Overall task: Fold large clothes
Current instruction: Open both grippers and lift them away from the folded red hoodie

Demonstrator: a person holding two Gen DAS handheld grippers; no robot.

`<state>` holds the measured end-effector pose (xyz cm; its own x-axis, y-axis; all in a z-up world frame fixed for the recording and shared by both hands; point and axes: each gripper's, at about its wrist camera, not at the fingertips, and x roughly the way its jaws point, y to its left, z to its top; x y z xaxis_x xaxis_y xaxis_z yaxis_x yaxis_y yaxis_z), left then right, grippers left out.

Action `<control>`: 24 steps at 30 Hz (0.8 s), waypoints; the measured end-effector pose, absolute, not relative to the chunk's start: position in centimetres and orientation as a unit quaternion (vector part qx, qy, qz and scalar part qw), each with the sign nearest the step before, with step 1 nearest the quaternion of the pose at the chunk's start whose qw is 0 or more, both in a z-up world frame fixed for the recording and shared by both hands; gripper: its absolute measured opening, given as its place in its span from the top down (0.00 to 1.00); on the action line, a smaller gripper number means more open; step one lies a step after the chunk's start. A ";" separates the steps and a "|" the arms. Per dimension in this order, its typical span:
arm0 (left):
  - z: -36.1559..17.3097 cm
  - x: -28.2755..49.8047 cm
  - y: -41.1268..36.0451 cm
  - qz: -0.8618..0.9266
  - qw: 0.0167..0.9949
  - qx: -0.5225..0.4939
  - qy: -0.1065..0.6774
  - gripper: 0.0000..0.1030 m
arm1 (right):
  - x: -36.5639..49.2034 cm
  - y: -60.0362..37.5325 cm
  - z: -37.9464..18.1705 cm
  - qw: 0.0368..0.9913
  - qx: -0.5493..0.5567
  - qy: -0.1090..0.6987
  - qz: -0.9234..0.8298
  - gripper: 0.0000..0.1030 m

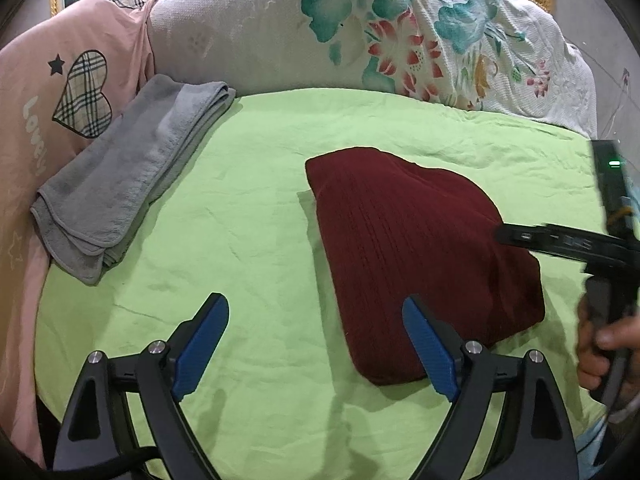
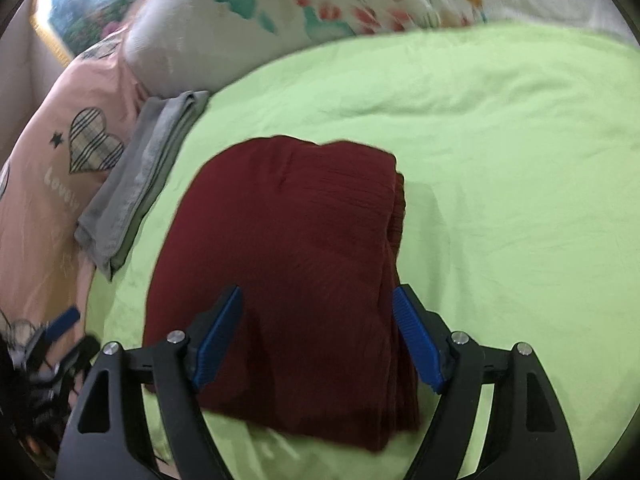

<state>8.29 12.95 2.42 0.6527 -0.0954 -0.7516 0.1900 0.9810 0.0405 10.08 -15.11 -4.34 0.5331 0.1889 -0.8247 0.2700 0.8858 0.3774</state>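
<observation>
Maroon knitted garment (image 1: 420,248), folded into a thick block, lies on a light green sheet (image 1: 260,208), right of centre in the left wrist view and at centre in the right wrist view. The left gripper (image 1: 316,344) hovers with its blue-padded jaws spread wide and empty over bare sheet at the garment's lower left edge, while the right gripper (image 2: 318,336) also stands wide above the garment, pads not pressing it. A folded grey towel (image 1: 132,176) sits at upper left against a pink pillow (image 1: 52,92), with a floral quilt (image 1: 400,32) bunched along the top.
</observation>
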 end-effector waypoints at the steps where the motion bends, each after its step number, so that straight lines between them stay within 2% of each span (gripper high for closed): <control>1: 2.3 8.5 12.8 -0.081 0.906 0.056 0.411 0.13 | 10.8 -15.6 -5.3 0.835 0.252 0.489 -0.023 0.25; 2: 2.1 8.8 12.5 -0.082 0.906 0.058 0.412 0.13 | 11.6 -16.0 -6.4 0.826 0.267 0.496 -0.020 0.25; 3: 1.7 9.2 12.1 -0.079 0.904 0.066 0.414 0.13 | 12.0 -16.2 -7.2 0.820 0.276 0.501 -0.017 0.34; 4: 1.3 9.4 11.7 -0.075 0.902 0.077 0.418 0.13 | 12.5 -16.2 -7.9 0.814 0.285 0.507 -0.010 0.52; 7: -0.9 9.9 10.4 -0.068 0.889 0.114 0.438 0.13 | 12.8 -15.7 -6.7 0.829 0.267 0.492 -0.011 0.69; 11: -3.0 9.6 9.9 -0.071 0.883 0.124 0.446 0.13 | 12.5 -15.5 -7.2 0.828 0.238 0.507 -0.026 0.68; 13: -3.1 9.6 9.8 -0.067 0.886 0.124 0.442 0.12 | 12.3 -15.7 -7.7 0.828 0.235 0.508 -0.031 0.59; 15: -3.2 9.6 9.9 -0.063 0.886 0.126 0.442 0.09 | 12.4 -15.6 -7.4 0.827 0.225 0.513 -0.042 0.54; 24: -2.0 8.7 12.5 -0.071 0.890 0.062 0.446 0.09 | 8.2 -14.4 -3.4 0.848 0.202 0.489 -0.046 0.50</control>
